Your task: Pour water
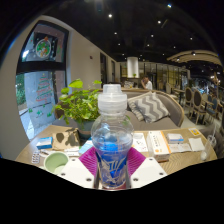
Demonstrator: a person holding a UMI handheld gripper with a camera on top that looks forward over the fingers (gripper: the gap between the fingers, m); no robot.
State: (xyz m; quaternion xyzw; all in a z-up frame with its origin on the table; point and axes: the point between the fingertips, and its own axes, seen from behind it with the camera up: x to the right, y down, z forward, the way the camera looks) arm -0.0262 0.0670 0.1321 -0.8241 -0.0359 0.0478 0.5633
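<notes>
Gripper (pixel 112 170) held a capped water bottle (pixel 112 140) upright, both fingers pressing it, above the worktop (pixel 175 160), with a potted plant (pixel 78 103) and leaflets (pixel 160 143) beyond.

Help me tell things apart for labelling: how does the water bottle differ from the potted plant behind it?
The water bottle is clear plastic with a white cap and blue label; the potted plant is leafy green. The bottle stands between the claw's fingers, seemingly gripped; the plant sits beyond them on the table, untouched. Both stand upright.
</notes>
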